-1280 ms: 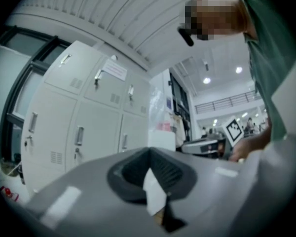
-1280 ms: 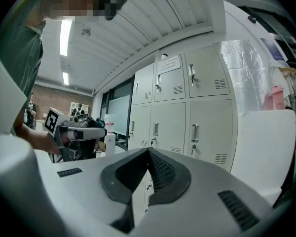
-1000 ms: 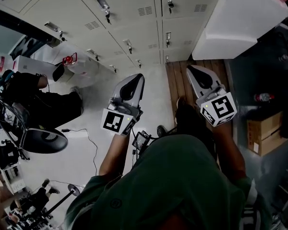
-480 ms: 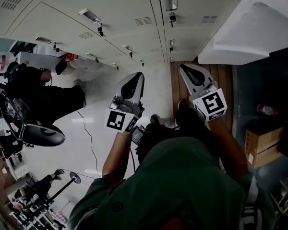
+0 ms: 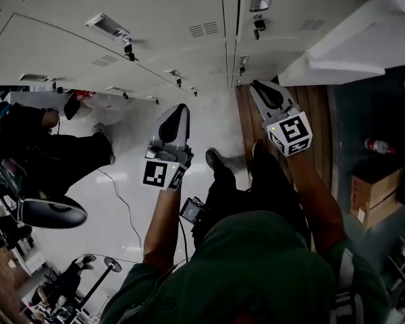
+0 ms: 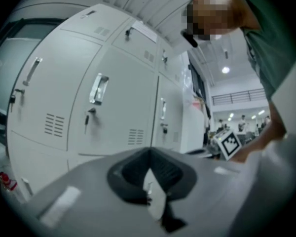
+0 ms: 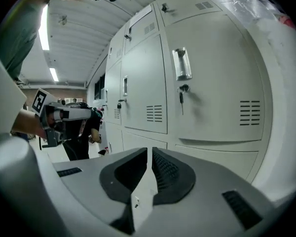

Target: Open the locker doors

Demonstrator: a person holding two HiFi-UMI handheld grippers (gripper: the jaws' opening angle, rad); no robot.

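Both grippers, the left gripper (image 5: 179, 110) and the right gripper (image 5: 256, 86), have their jaws pressed together with nothing between them. The locker doors (image 5: 169, 5) stand ahead, shut and apart from the tips. The right gripper faces a door whose metal handle (image 7: 181, 63) sits above a key (image 7: 181, 97). Best to part the jaws first, approach that handle squarely, clamp it firmly, then pull along the hinge's arc.

Dim head view; gripper views fisheye-warped, corners black.
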